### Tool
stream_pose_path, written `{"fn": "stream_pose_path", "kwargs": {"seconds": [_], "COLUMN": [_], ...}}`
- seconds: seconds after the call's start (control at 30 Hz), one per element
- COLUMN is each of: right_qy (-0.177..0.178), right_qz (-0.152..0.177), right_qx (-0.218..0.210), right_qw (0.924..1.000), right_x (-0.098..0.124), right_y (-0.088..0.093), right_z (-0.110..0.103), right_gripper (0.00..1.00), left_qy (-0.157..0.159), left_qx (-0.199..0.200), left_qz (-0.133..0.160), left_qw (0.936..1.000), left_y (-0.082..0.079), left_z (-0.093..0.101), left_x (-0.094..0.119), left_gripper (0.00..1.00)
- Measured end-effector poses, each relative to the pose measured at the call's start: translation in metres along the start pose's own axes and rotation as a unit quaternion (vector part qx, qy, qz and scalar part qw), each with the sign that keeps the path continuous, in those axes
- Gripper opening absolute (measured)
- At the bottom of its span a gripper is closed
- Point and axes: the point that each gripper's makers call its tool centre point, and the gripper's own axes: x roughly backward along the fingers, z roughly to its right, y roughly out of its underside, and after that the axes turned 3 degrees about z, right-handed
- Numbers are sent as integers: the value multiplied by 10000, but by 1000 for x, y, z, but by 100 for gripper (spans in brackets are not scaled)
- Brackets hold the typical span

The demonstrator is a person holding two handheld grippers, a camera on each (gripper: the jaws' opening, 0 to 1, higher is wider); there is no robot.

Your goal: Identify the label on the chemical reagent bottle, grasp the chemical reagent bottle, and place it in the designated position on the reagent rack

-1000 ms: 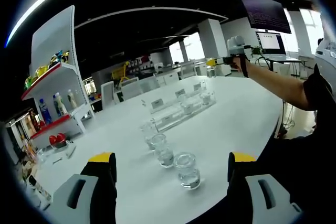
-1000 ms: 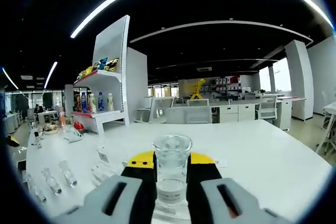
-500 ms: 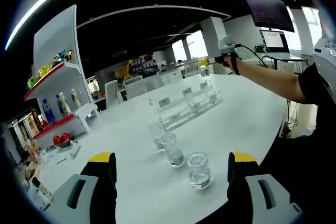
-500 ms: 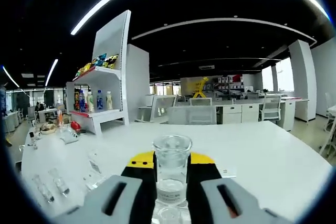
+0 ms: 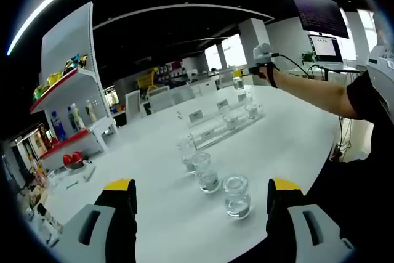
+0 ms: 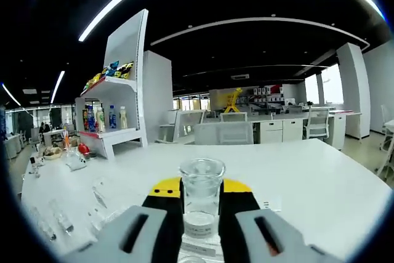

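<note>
In the left gripper view we see our left hand-held gripper [image 5: 200, 196] with its two yellow-tipped jaws spread wide and nothing between them, held low over the white counter [image 5: 289, 143]. Just ahead of the jaws, three clear reagent bottles [image 5: 236, 196] stand in a short row on the counter, the nearest one closest to the right jaw, the other two stepping away behind it. Farther off lies the clear reagent rack [image 5: 223, 126], a long transparent stand with small white label cards along its back and a few bottles already seated in it. Beyond the rack's far end, an outstretched arm [image 5: 314, 92] reaches in from the right, carrying the right hand-held gripper [image 5: 241, 76], which pinches a small bottle above the rack's far end. A white shelf unit [image 5: 68, 100] with drinks and snack packs stands at the left.

In the right gripper view we see the right hand-held gripper [image 6: 201, 204] pressed in on the chemical reagent bottle [image 6: 201, 195], which stands upright between the black and yellow jaws. The bottle is clear glass with a wide open mouth and a white label [image 6: 199, 225] low on its body; we cannot read the label. Below it a clear edge of the rack shows at the bottom of the view, though we cannot tell whether the bottle touches it. To the left on the counter, other small clear bottles [image 6: 61, 221] stand apart from the held one.
</note>
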Motion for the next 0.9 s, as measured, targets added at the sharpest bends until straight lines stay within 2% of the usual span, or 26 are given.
{"fn": "stream_pose_path", "kwargs": {"seconds": [0.1, 0.23, 0.43, 0.53, 0.73, 0.9], "right_qy": [97, 133, 118, 130, 156, 172], "right_qz": [195, 238, 160, 62, -38, -92], "right_qx": [184, 207, 158, 353, 420, 375], "right_qw": [9996, 9994, 9997, 9993, 9990, 9991], "right_x": [-2, -6, -11, -10, -8, -9], "right_y": [1, 8, 18, 25, 33, 39], "right_z": [1, 2, 0, -2, -1, -1], "right_gripper": [17, 17, 17, 17, 17, 17], "left_qy": [-11, -86, -88, -113, 170, 85], "left_qx": [4, 52, 102, 126, 201, 103], "left_qz": [-27, -11, -26, -8, 17, -4], "left_qw": [10000, 9999, 9999, 9999, 9997, 9999], "left_y": [2, 3, 3, 2, 5, 5], "left_z": [-1, -4, -6, -8, 8, 5], "left_x": [-1, -1, -3, -7, -16, -18], "left_gripper": [87, 87, 87, 87, 87, 87]}}
